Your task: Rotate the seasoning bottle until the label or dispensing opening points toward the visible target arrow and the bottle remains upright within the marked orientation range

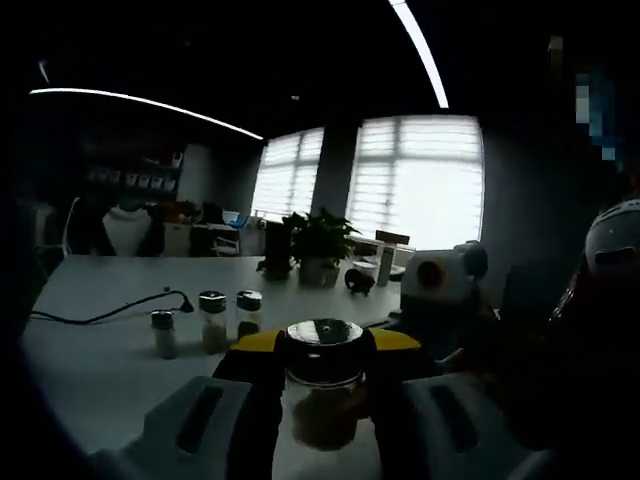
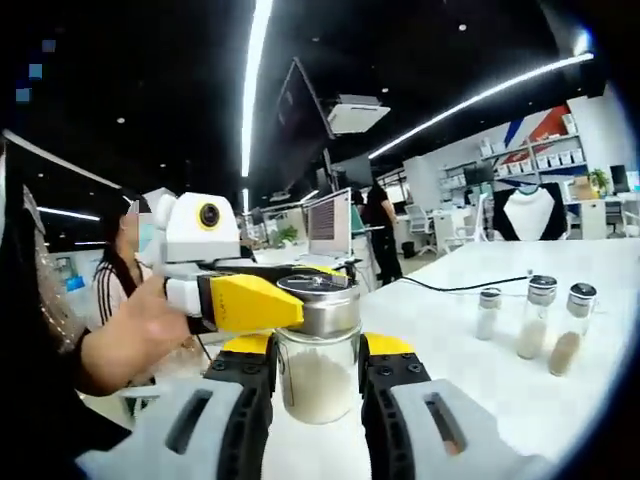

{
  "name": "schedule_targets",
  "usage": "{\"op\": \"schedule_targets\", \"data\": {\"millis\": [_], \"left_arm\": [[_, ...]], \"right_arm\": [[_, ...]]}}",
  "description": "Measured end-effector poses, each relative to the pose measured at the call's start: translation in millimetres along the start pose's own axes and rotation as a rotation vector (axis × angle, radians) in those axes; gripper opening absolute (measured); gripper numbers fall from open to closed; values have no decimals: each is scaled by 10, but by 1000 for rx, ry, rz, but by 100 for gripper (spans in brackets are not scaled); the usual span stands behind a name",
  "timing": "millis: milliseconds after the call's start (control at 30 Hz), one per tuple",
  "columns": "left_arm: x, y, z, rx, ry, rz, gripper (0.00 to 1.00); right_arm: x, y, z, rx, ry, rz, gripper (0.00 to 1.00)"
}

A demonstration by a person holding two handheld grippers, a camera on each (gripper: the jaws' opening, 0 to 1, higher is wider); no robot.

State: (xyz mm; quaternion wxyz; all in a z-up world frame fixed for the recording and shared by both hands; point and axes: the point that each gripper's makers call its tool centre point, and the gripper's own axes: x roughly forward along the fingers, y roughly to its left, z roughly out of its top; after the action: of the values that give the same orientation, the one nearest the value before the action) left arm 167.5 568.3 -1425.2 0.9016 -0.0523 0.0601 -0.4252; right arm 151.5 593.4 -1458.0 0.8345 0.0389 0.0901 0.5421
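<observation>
A glass seasoning bottle [image 2: 317, 375] with a metal lid and pale contents stands upright over the white table [image 2: 500, 400]. My right gripper [image 2: 315, 350] is shut on its glass body, one yellow-tipped jaw on each side. My left gripper [image 2: 300, 300] reaches in from the left, its yellow jaws closed around the lid. In the left gripper view the same bottle [image 1: 322, 400] sits between the jaws of my left gripper [image 1: 325, 345], which press on the dark lid. The right gripper's white housing [image 1: 445, 280] shows behind it.
Three small shaker bottles [image 2: 535, 315] [image 1: 212, 320] stand in a row on the table. A black cable [image 1: 110, 315] trails nearby. A potted plant [image 1: 320, 245] sits at the far edge. A person's hand [image 2: 140, 330] holds the left gripper.
</observation>
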Motion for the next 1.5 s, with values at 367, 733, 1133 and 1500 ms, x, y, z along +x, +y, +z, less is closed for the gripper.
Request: {"op": "schedule_targets", "data": {"millis": [367,733,1133,1500], "left_arm": [[61,262,-254,32,101,232,33],[-78,454,-374,6,120,211,32],[-504,1204,-937,-19,110,382,32],[-625,1451,-1243,39,168,417,33]], "right_arm": [[209,-255,-244,-162,118,-206,29],[291,-266,-398,-194,163,-170,36],[-12,-446,-792,-88,242,-179,28],[8,-366,-680,-91,212,-169,27]]}}
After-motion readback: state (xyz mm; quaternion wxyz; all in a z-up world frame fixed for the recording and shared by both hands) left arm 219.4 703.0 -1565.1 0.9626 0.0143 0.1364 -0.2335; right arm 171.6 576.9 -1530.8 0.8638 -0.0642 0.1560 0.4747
